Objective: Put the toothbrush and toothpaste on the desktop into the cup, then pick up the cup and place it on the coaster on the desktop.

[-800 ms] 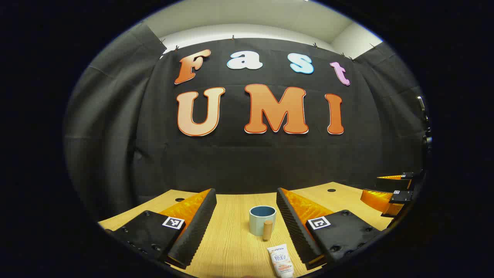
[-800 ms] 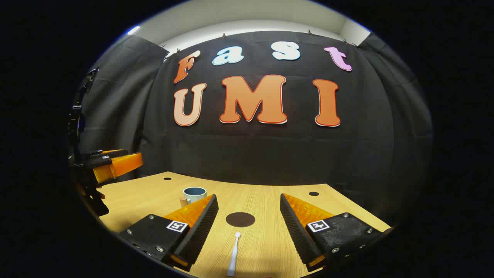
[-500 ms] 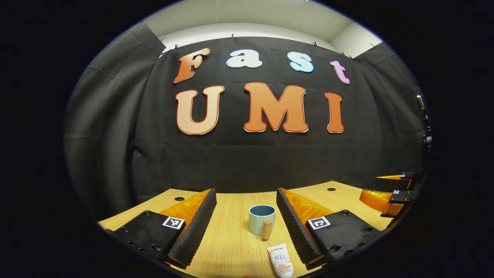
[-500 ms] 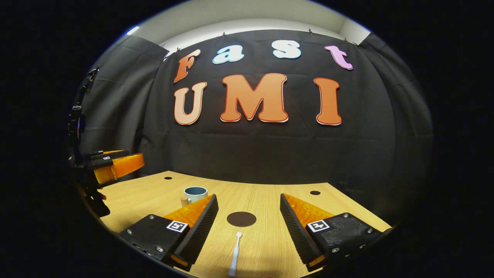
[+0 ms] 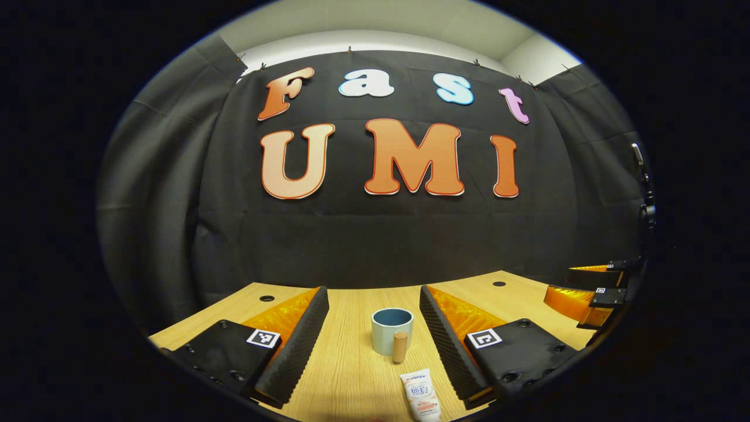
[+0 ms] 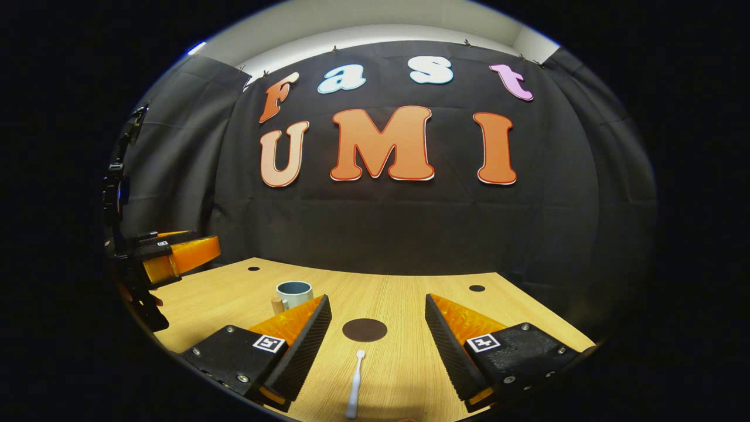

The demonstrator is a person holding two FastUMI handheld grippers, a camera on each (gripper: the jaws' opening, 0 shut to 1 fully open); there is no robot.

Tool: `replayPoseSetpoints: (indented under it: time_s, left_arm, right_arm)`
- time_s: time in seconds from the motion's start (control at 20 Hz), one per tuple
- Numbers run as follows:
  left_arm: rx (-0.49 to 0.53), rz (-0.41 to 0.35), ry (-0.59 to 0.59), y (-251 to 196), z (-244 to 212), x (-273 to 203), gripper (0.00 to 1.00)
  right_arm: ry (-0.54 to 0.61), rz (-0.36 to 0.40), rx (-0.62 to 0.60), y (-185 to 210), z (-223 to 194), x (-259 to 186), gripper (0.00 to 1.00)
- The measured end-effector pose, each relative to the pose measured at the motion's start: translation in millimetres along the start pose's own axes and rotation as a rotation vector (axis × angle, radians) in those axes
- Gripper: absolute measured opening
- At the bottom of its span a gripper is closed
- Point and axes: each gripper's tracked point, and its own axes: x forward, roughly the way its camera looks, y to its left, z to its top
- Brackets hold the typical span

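The toothpaste (image 5: 420,395) lies flat on the desk (image 5: 351,375) between my left gripper (image 5: 373,299)'s wide-open jaws, its label too small to read, with the cup (image 5: 391,331) upright just beyond. My right gripper (image 6: 378,308) hangs level and spread too, over the toothbrush (image 6: 355,384), with the dark coaster (image 6: 364,329) ahead.
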Motion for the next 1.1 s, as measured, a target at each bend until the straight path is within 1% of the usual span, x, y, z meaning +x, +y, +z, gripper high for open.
replayPoseSetpoints:
  time_s: [0.05,0.1,0.3,0.35,0.55,0.85,1.0,1.1]
  left_arm:
    - [-0.001,-0.006,0.011,-2,-1,1,0.99]
    - [-0.003,-0.01,0.022,-5,-5,1,1.0]
    - [-0.004,-0.036,0.072,-16,-12,7,0.99]
    - [-0.006,-0.045,0.092,-20,-16,10,1.0]
    - [-0.023,-0.082,0.189,-35,-40,16,1.0]
    - [-0.046,-0.117,0.339,-50,-78,21,1.0]
    - [-0.031,-0.136,0.416,-58,-101,22,1.0]
    - [-0.02,-0.139,0.456,-60,-115,22,1.0]
  right_arm:
    - [0.003,-0.004,-0.001,-1,0,0,0.97]
    - [0.007,-0.006,-0.003,-2,1,0,0.97]
    - [0.016,-0.011,-0.007,-11,7,-2,0.96]
    - [0.02,-0.012,-0.007,-11,7,-2,0.96]
    - [0.058,-0.005,-0.003,-10,-1,-3,0.96]
    - [0.158,0.021,0.013,-8,-22,-2,0.96]
    - [0.229,0.036,0.03,-8,-34,2,0.96]
    - [0.275,0.029,0.032,-10,-46,3,0.94]
